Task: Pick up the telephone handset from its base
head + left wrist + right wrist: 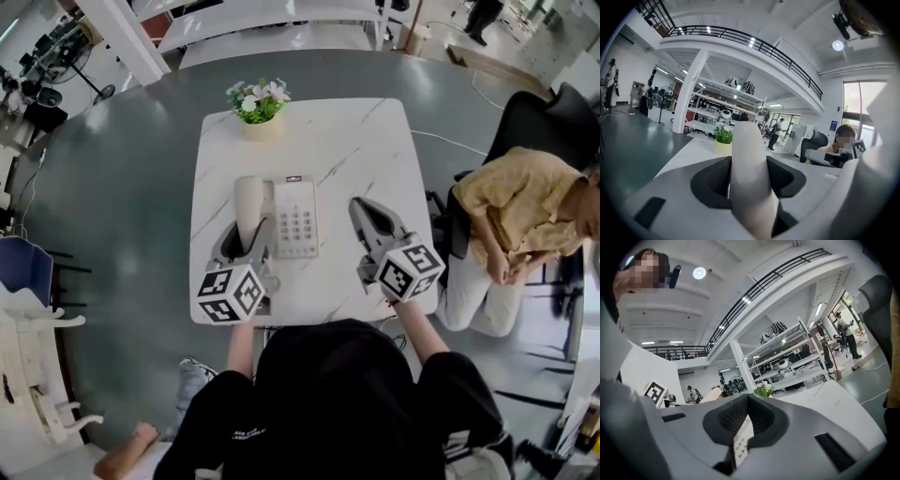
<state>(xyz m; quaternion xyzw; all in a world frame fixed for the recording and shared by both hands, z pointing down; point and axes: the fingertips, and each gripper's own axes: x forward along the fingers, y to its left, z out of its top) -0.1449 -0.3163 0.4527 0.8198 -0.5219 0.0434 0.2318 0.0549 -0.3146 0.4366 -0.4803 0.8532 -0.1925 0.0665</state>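
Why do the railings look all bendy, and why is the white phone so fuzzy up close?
Left gripper view: the wide lens bends the railing, and the handset sits too near to be sharp. Right gripper view: same bent railing, dark rounded corners. Head view: the table looks crisp.

Bright, even indoor light, ceiling lamp [838,45] glaring, soft shadows, fisheye bending, dark vignetted corners, foreground blurred.

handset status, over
Left gripper clamped on handset. Right gripper shut, empty, right of base. Nothing in the way.
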